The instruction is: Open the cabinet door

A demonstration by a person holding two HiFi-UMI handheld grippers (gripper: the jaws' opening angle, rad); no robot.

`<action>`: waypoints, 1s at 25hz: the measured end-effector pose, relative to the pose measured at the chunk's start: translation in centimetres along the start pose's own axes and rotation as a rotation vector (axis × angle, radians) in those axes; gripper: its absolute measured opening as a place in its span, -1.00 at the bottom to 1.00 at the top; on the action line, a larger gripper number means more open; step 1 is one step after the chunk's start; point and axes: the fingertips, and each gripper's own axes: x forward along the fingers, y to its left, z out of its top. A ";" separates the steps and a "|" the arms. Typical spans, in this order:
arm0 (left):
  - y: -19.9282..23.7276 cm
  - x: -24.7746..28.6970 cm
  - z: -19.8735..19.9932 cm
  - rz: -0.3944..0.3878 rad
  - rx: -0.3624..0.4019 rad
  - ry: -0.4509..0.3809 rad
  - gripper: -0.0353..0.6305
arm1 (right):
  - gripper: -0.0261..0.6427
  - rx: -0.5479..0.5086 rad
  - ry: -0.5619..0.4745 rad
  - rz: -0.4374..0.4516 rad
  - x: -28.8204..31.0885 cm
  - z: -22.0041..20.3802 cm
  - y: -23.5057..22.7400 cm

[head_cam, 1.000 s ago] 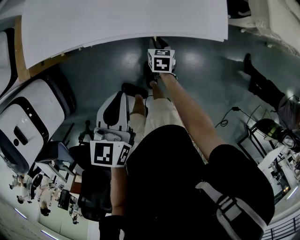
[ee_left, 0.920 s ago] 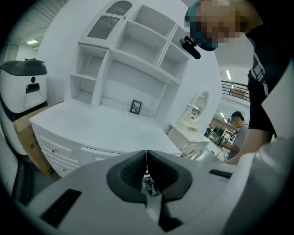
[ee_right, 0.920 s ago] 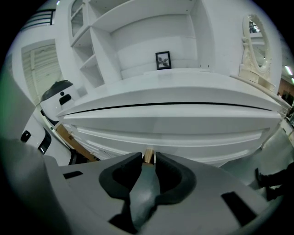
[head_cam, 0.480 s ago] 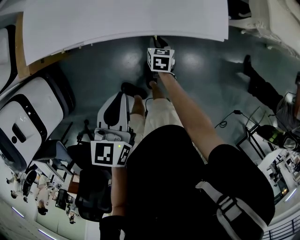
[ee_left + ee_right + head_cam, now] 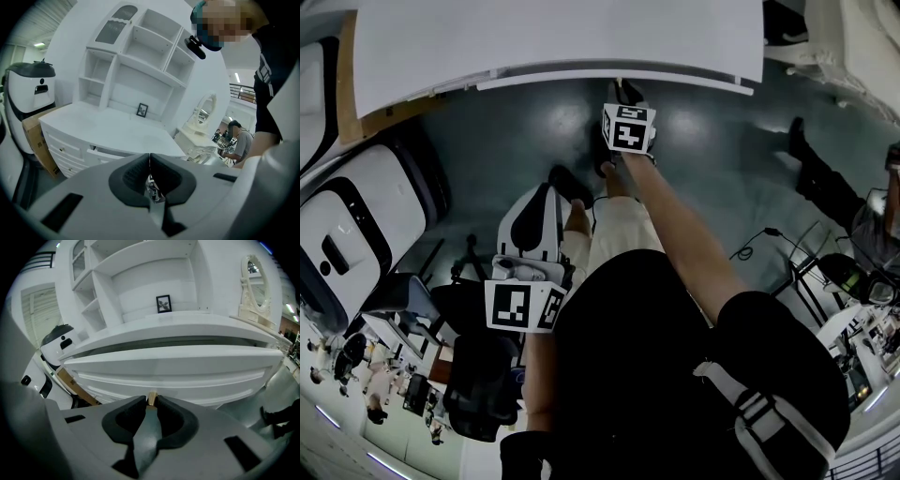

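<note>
The white cabinet [image 5: 553,37] fills the top of the head view, with its top drawer front [image 5: 694,82] showing as a narrow strip just past the top's edge. My right gripper [image 5: 622,92] reaches out to it, arm stretched. In the right gripper view the right gripper [image 5: 152,400] is shut on the small brass knob [image 5: 152,396] of that drawer front [image 5: 178,366]. My left gripper [image 5: 534,211] hangs low by the person's hip, away from the cabinet. Seen in its own view, the left gripper [image 5: 149,163] is shut with nothing held.
A white-and-black machine [image 5: 356,234] and a cardboard box [image 5: 40,136] stand left of the cabinet. The open shelf unit [image 5: 140,70] above holds a small picture frame [image 5: 163,303]. A vanity mirror [image 5: 255,282] stands at the right. Another person's leg [image 5: 825,178] and floor cables [image 5: 759,234] lie to the right.
The top drawer front has come out from under the cabinet top and now shows as a strip. My right gripper shifted slightly back with it. The left gripper stayed put.
</note>
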 end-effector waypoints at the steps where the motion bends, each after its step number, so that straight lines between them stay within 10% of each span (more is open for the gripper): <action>1: 0.0 -0.2 0.0 0.001 0.001 -0.001 -0.82 | -0.65 0.000 0.003 0.000 -0.3 -0.3 0.0; 25: 0.0 -5.4 -2.3 -0.123 0.077 0.013 -0.82 | -0.65 0.043 0.042 -0.030 -6.6 -8.6 1.8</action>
